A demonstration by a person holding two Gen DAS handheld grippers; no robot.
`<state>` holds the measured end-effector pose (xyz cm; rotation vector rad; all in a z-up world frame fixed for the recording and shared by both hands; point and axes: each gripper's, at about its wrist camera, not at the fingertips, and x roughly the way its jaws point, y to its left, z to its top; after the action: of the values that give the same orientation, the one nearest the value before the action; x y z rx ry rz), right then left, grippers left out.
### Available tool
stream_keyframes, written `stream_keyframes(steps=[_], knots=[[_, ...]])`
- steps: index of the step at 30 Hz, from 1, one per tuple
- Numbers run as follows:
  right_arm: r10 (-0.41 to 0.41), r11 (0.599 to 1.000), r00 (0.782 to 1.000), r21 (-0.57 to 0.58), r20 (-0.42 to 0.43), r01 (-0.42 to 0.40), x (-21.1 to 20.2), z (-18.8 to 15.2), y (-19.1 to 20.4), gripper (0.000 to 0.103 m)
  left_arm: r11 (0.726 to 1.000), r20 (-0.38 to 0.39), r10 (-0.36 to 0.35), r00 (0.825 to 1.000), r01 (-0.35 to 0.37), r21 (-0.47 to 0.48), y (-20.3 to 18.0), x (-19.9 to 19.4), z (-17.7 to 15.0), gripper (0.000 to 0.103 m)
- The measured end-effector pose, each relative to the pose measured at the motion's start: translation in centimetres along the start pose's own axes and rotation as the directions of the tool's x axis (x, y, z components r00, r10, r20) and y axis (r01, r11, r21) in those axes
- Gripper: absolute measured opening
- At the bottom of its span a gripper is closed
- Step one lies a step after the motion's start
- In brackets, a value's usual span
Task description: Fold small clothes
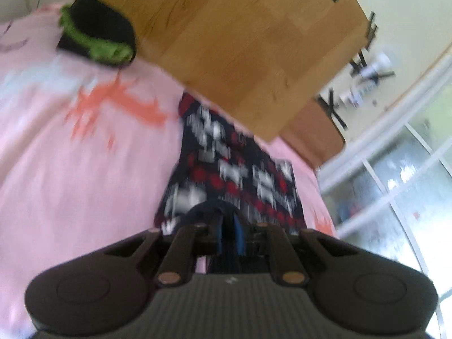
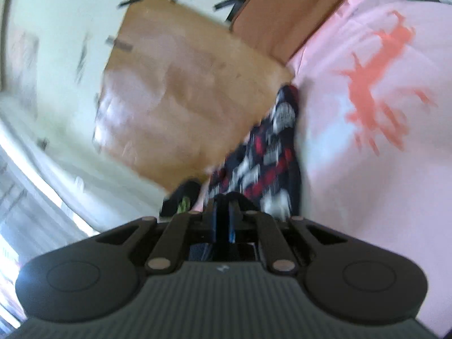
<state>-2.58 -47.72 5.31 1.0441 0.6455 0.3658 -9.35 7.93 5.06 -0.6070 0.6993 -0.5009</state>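
A small dark garment with a red and white pattern (image 1: 226, 163) lies stretched over the pink sheet (image 1: 70, 169). My left gripper (image 1: 227, 220) is shut on its near edge. In the right wrist view the same garment (image 2: 265, 152) hangs from my right gripper (image 2: 224, 206), which is shut on its other edge. Both views are blurred by motion. A folded black and green garment (image 1: 96, 34) lies on the sheet at the far left; it also shows in the right wrist view (image 2: 182, 197).
A wooden board (image 1: 240, 42) stands beyond the bed, seen in the right wrist view too (image 2: 183, 90). A window with white frames (image 1: 401, 175) is at the right. The sheet carries an orange print (image 1: 113, 104).
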Motion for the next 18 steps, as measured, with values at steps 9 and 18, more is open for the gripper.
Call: stream_keyframes(steps=[9, 18], knots=[[-0.183, 0.975, 0.978, -0.108, 0.098, 0.194, 3.5, 1.3, -2.3, 0.052, 0.97, 0.02, 0.21, 0.978, -0.205, -0.132, 3.2, 6.1, 2.0, 0.057], [-0.186, 0.966, 0.981, -0.171, 0.051, 0.192, 4.5, -0.4, -1.3, 0.052, 0.972, 0.035, 0.236, 0.971, -0.235, -0.017, 2.2, 7.0, -0.3, 0.064]])
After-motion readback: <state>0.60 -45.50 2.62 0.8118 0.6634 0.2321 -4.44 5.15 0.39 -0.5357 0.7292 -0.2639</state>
